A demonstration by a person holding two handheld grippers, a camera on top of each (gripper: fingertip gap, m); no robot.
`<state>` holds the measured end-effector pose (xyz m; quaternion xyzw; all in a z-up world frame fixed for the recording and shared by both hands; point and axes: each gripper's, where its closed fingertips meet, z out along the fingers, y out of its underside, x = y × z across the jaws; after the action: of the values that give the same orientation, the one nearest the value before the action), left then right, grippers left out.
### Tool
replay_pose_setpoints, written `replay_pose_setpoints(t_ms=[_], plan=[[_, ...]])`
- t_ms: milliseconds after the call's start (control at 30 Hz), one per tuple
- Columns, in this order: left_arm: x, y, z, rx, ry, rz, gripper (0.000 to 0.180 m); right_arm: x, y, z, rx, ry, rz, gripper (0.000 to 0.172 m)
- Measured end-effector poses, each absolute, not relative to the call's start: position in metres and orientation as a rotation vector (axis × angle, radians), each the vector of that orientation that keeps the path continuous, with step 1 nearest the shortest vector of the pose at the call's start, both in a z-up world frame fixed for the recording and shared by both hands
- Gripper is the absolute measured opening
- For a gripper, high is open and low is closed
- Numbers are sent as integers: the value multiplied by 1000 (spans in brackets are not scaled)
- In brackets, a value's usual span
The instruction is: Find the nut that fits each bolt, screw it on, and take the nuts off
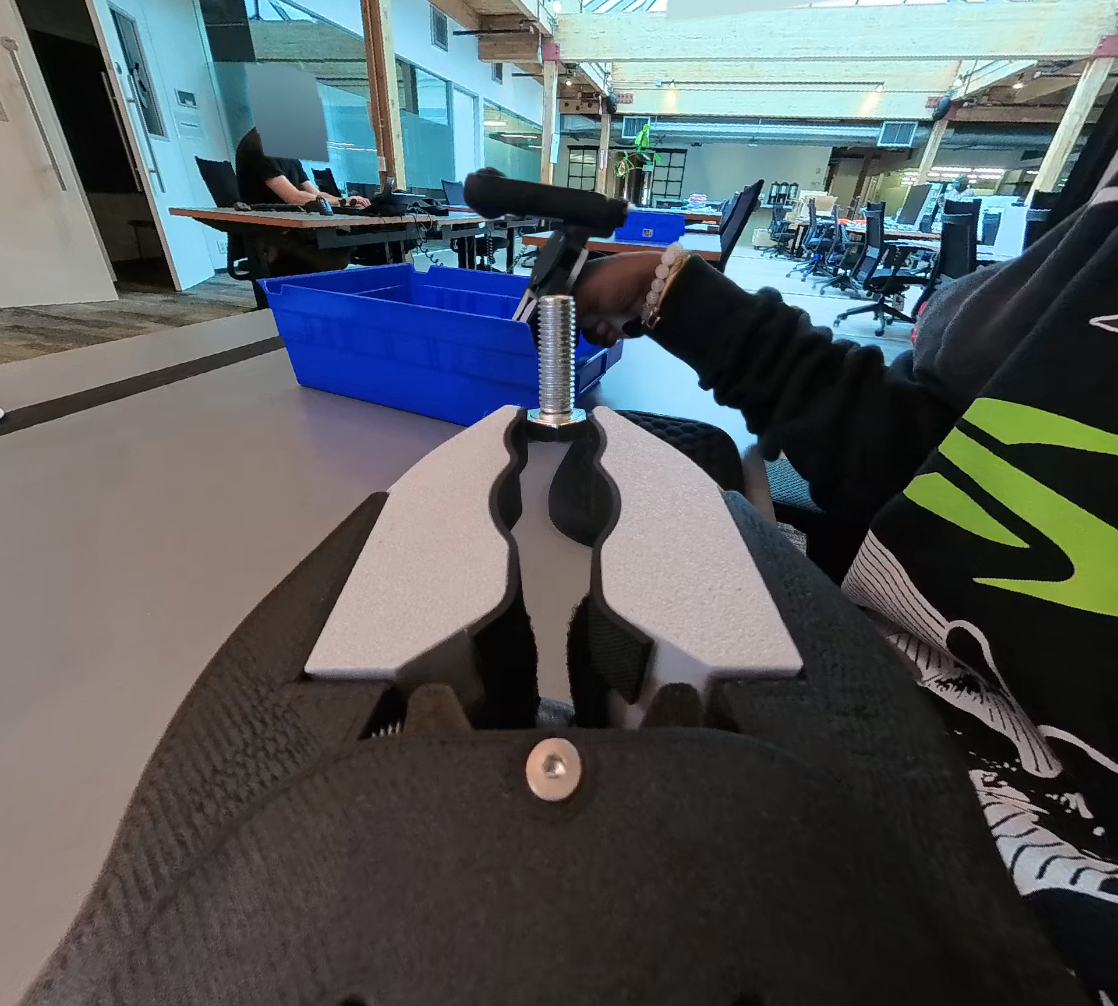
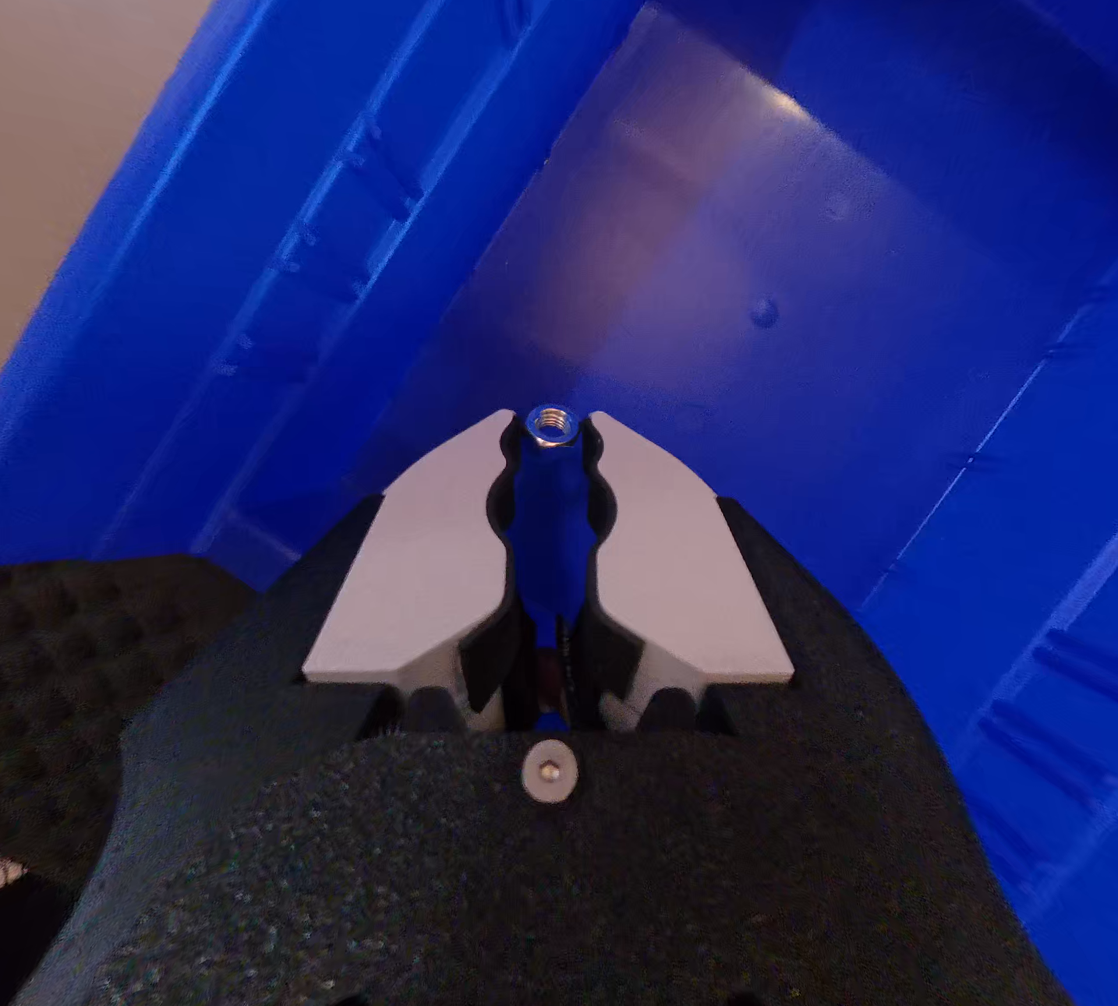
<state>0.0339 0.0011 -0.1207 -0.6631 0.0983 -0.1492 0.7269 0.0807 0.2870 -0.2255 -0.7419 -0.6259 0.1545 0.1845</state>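
My left gripper (image 1: pixel 553 423) is shut on the hex head of a silver bolt (image 1: pixel 556 356). The bolt stands upright, thread up, above the grey table (image 1: pixel 181 493). My right gripper (image 2: pixel 550 429) is shut on a small silver hex nut (image 2: pixel 550 426) at its fingertips, threaded hole facing the camera. It is inside the blue bin (image 2: pixel 756 251), just above the bin floor. In the left wrist view the right gripper (image 1: pixel 547 281) reaches down into the blue bin (image 1: pixel 411 341) behind the bolt, held by a hand in a black sleeve.
The blue bin stands on the table beyond the bolt. A person's torso in a black and green top (image 1: pixel 998 553) fills the right side. A black chair back (image 1: pixel 696 450) is just right of the left gripper. Desks and chairs stand far behind. One gripper's finger ends stand about 30 cm off the other's.
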Motion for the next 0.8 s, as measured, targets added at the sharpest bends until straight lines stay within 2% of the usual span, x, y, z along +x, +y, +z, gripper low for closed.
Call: replay_pose_setpoints(t_ms=[200,367,467,533,667,800], plan=[[34,1,-120,-1460,214,-331,18,83,283,-239,-2125,-1947,339,20],[34,2,-121,-1462,214,-332,18,88,286,-238,-2144,-1949,282,41],[33,2,-121,-1461,208,-333,18,84,295,-206,-2074,-1726,339,42],[32,2,-120,-1459,204,-335,18,75,291,-166,-1921,-1553,441,40],[33,2,-121,-1461,206,-334,18,42,180,-84,-1434,-1571,1049,32],[33,2,-121,-1459,212,-328,18,39,55,-73,-1078,-1888,1420,34]])
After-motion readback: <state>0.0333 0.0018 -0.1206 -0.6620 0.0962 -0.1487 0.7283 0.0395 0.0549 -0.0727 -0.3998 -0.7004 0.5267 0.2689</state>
